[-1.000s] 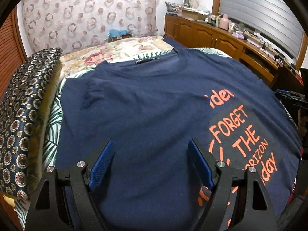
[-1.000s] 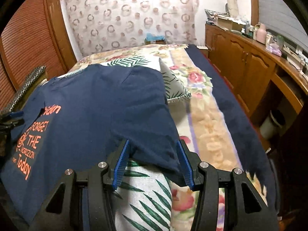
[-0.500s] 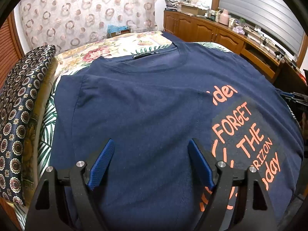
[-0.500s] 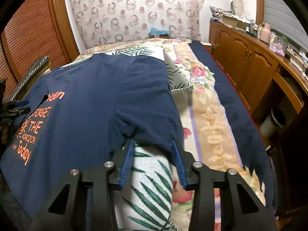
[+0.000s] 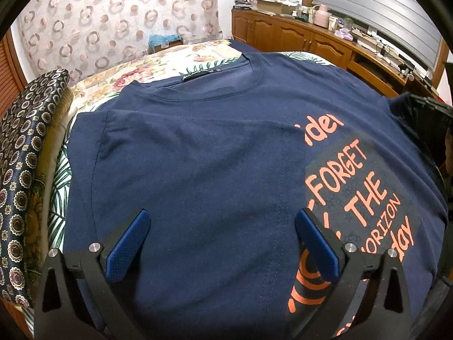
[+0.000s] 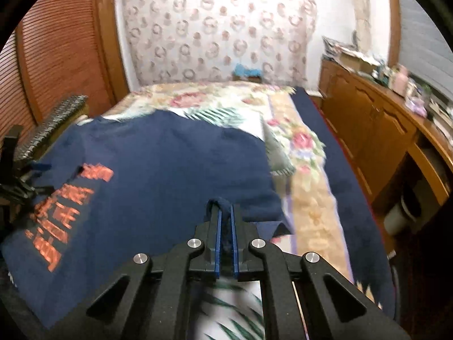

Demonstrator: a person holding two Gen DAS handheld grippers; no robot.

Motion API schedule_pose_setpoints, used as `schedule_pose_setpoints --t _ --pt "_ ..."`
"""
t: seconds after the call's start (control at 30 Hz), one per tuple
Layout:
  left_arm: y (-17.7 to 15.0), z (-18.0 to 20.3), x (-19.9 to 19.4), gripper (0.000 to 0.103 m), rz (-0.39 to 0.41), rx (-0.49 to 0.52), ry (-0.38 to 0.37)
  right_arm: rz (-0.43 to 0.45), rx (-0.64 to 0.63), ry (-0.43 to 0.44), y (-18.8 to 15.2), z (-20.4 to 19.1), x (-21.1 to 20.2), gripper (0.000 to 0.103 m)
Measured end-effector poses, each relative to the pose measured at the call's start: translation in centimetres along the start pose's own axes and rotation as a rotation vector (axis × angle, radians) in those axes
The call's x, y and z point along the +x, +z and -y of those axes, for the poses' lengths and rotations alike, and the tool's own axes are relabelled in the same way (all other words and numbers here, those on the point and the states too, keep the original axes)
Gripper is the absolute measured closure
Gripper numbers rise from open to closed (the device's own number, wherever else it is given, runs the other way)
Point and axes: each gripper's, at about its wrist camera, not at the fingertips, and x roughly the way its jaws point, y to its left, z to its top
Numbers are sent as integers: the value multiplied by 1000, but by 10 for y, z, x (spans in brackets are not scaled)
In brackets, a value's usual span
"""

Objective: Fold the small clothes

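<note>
A: Where is the T-shirt (image 5: 198, 175) kept?

B: It is spread across mid-frame on the bed (image 6: 311, 215). Its edge is pinched by the right tool (image 6: 225, 221); the left tool (image 5: 220, 243) is being opened above it, nothing gripped.

A: The risk?

B: With one edge lifted, the cloth could be dragged askew.

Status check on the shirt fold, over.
Left gripper opening wide, nothing between its fingers, over the navy T-shirt. Right gripper shut on the shirt's edge. Left side already folded in. Nothing in the way.

A floral bed (image 6: 308, 204) fills the room; a ring-patterned curtain (image 5: 113, 22) hangs at the far wall, wooden cabinets (image 5: 297, 39) stand right, a louvred wooden door (image 6: 56, 56) left.
</note>
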Motion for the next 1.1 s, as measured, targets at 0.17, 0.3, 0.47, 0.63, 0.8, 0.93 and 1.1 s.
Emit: schedule_pose_setpoints --t 0.17,0.3,0.47,0.63,0.8,0.93,1.1 --pt "0 0 0 0 0 0 0 12 -44 99 5 -32 4 97" --pt "0 0 0 0 1 0 0 -65 -52 156 -13 -46 25 97" --pt "0 0 0 0 1 0 0 -122 -39 159 -27 -41 34 97" --pt "0 0 0 0 1 0 0 -124 -44 134 -30 -42 23 93" --pt "0 0 0 0 1 0 0 -108 -21 70 -22 -40 1 72" --pt "0 0 0 0 1 0 0 -77 14 5 -19 -32 -7 55" --pt "0 0 0 0 1 0 0 -95 62 -48 -17 -12 10 55"
